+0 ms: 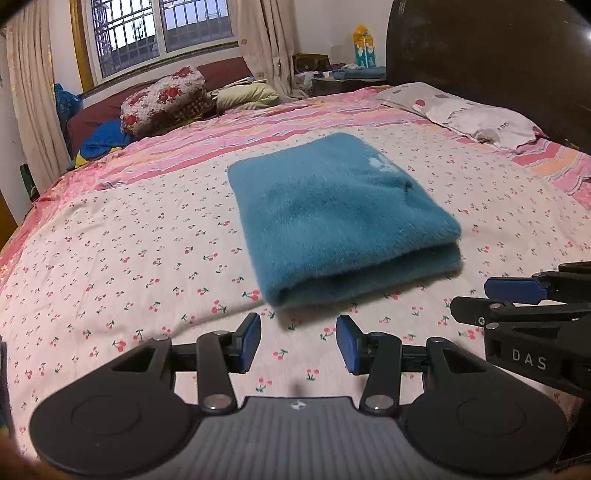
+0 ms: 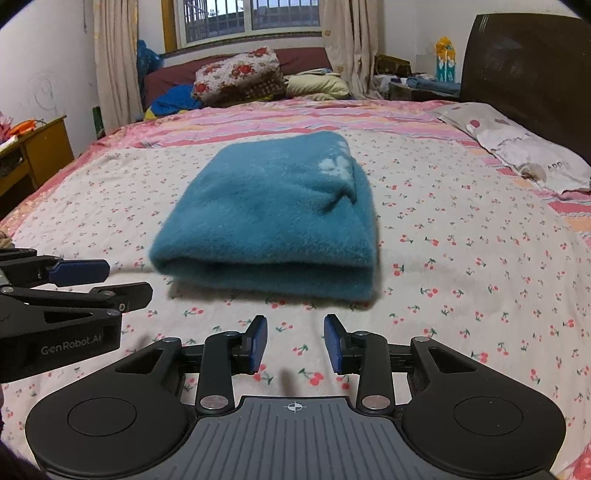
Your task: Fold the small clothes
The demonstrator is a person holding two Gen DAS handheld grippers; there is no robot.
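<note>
One teal fleece garment (image 2: 266,214) lies folded on the bed (image 2: 461,258), fold edge toward both grippers, a pale patch near its far end. Cherry-print sheet; pillow (image 2: 528,155), headboard (image 2: 524,66) and window (image 2: 251,18) beyond. Left gripper (image 1: 298,343) and right gripper (image 2: 294,343) hover short of the garment, jaws apart, nothing between. Pillow lettering is unreadable.

The setting is presenting as a home bedroom. A bed (image 2: 461,236) in cherry-print sheeting is filling the view, a pillow (image 2: 532,155) is lying against a dark headboard (image 2: 524,70), and curtains (image 2: 114,62) are flanking a barred window (image 2: 251,18); what appears to be a wooden cabinet (image 2: 33,155) is standing alongside.
</note>
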